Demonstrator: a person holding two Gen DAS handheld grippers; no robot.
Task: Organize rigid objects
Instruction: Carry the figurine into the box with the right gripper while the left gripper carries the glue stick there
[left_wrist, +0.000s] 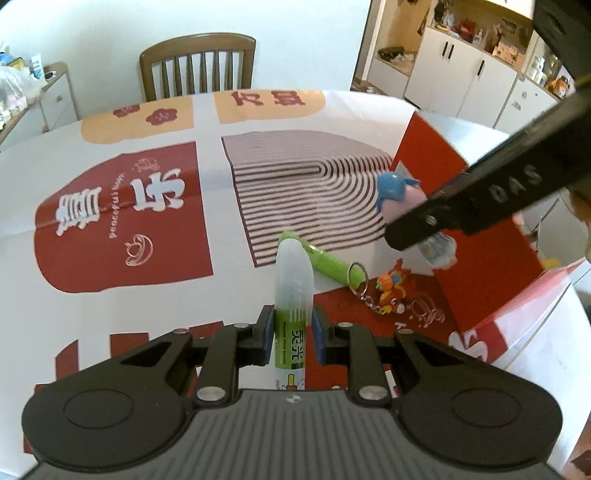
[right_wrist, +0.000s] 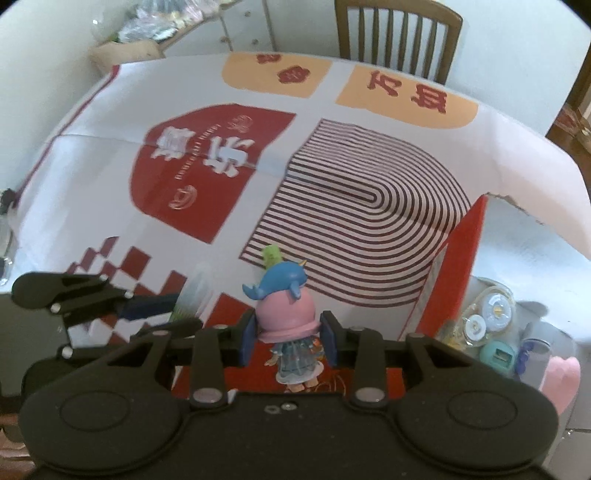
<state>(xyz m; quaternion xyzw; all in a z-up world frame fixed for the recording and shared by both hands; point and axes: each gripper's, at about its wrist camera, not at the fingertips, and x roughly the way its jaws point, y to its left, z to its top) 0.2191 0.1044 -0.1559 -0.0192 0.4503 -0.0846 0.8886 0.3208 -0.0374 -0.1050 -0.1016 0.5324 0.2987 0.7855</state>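
The left claw (left_wrist: 292, 334) is clamping a glue stick (left_wrist: 293, 295) between its blue pads, gripping the green-labelled body while the translucent cap is pointing away from the camera, above the surface (left_wrist: 110, 314) covered with a red, white and tan printed sheet. Beyond the cap, a green pen-like item (left_wrist: 328, 263) is lying on the sheet, and just to its right a colourful keychain charm (left_wrist: 391, 286) with a metal ring is resting near the foot of a red cardboard box (left_wrist: 476, 266).

The right claw (right_wrist: 290, 338) is grasping a small figurine (right_wrist: 286, 317): a pink-haired doll in a blue dress with a blue whale sitting on its head, the pads pressing the pink head from both sides. In the left wrist view that same figurine (left_wrist: 400, 195) is hanging over the sheet, close to the box's red wall. In the right wrist view the box (right_wrist: 458, 266) is standing open to the right, holding several small trinkets (right_wrist: 487, 317), among them round translucent pieces and a teal item. A wooden chair (right_wrist: 399, 35) is standing behind the surface.
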